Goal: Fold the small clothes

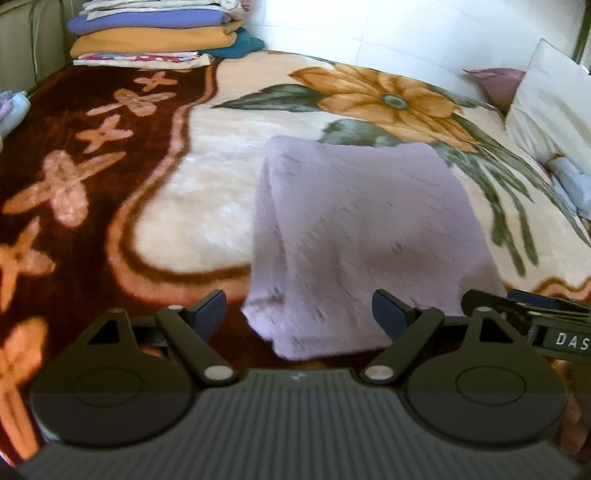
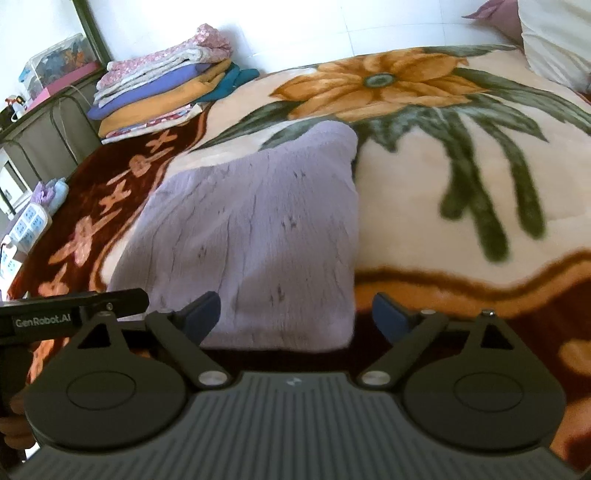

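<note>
Beside the lilac cloth, far left: a stack of folded clothes [image 1: 159, 33] sits well beyond the cloth's far-left corner, by the wall, on the dark red border of the blanket [image 1: 92, 155].

Lilac cloth: the lilac cloth [image 1: 362, 236] lies flat on the bed's flowered blanket as a neat rectangle, apparently already folded at least once; its near edge crosses onto the red border.

Left hand-held gripper: the left hand-held gripper [image 1: 299, 314] hangs just short of the cloth's near-left corner, fingers spread wide with nothing pinched; the corner lies between them, untouched.

Right hand-held gripper: the right hand-held gripper [image 2: 295, 314] stands at the cloth's near-right corner, likewise spread and empty; its left finger overlaps the near edge in the right wrist view, though contact cannot be told.

Right of the cloth: a white pillow [image 1: 550, 107] leans well beyond the cloth's far-right corner.

Step in hand: probably either letting go after a fold or setting up the next one; the pictures alone do not settle which.

Doing it well: if another fold is due, take both near corners through every layer, pinching close to the edge so no blanket pile is caught.

Lifting: raise both corners evenly, carry them straight over to the far edge, and line up the edges before letting go.

Risk: thick, plush fabric may spring back or slide on the fleecy blanket, so press the crease lightly.
</note>
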Available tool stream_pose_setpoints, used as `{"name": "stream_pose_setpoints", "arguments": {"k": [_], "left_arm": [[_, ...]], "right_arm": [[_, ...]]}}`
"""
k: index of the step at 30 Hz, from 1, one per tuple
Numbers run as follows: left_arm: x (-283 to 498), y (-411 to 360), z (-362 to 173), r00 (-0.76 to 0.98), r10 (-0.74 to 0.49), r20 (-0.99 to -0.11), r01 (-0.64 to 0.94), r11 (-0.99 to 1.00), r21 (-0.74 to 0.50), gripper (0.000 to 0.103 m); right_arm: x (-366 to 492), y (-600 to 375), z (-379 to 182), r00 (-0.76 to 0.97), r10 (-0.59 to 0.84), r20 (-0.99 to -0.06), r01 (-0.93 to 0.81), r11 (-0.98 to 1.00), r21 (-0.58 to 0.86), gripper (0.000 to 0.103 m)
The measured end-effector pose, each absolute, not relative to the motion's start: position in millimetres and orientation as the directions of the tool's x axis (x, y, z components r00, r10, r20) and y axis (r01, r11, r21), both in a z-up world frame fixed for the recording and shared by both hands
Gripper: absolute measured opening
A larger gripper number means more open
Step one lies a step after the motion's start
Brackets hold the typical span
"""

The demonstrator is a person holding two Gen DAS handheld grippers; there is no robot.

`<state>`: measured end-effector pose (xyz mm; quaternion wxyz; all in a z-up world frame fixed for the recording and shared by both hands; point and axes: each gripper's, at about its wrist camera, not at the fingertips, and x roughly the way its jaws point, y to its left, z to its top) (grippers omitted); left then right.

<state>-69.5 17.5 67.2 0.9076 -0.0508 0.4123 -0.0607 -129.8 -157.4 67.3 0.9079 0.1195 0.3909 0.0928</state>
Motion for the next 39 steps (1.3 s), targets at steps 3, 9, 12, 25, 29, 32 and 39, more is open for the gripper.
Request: {"name": "stream_pose_setpoints", "arguments": {"k": [3,9,12,25,29,32,39], "left_arm": [[-80.0,12.5,68.4,0.647,-0.148,-0.748,0.070,0.988,-0.135,0.087],[-92.6,4.9,60.1,0.623,-0.138,-0.770,0.067,0.990,-0.123,0.087],[-90.6,0.5,51.1,0.605,-0.127,-0.786,0.060,0.992,-0.114,0.087],[-84.6,-14.3,35.7,0.598,-0.090,-0.797,0.051,0.996,-0.074,0.087],[-83.2,-16.0,33.2,0.590,-0.073,-0.804,0.041,0.997,-0.060,0.087],[-82.0,-16.6,33.0,0.588,-0.068,-0.806,0.038,0.998,-0.057,0.087],[-82.3,-18.7,33.6,0.593,-0.060,-0.803,0.043,0.998,-0.043,0.087]], "right_arm": [[-141.2,-156.6,69.3,0.671,0.252,-0.698,-0.077,0.959,0.272,0.098],[-154.2,-150.9,61.5,0.651,0.217,-0.727,-0.075,0.972,0.223,0.101],[-152.8,-150.7,53.5,0.631,0.215,-0.745,-0.068,0.973,0.222,0.101],[-146.4,-154.8,43.9,0.626,0.210,-0.751,-0.058,0.973,0.224,0.101],[-146.0,-154.9,44.2,0.626,0.213,-0.750,-0.058,0.972,0.227,0.101],[-145.7,-155.5,44.8,0.628,0.213,-0.749,-0.058,0.972,0.227,0.101],[-145.6,-156.4,45.3,0.629,0.215,-0.747,-0.060,0.972,0.229,0.101]]}}
